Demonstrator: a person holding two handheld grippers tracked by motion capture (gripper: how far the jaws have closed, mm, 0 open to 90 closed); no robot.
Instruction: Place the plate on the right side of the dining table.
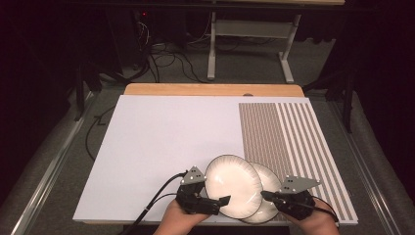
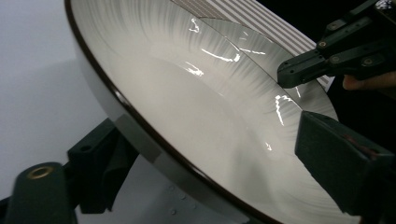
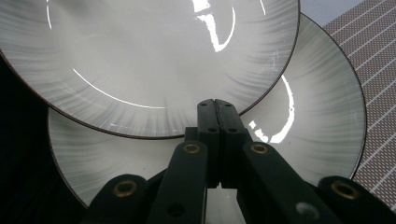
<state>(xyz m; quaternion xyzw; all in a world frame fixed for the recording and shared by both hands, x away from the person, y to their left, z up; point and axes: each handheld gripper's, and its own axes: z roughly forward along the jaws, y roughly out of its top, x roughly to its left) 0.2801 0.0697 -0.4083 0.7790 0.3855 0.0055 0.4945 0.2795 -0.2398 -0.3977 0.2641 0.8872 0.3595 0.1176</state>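
Now, upper plate (image 2: 196, 107) rim between open left tool (image 1: 208, 201), right tool (image 1: 266, 196) closed.

A lab-like recording room is suggested by black curtained walls, tangled black floor cables (image 1: 161, 61) and a white test-patterned desk (image 1: 161, 142).
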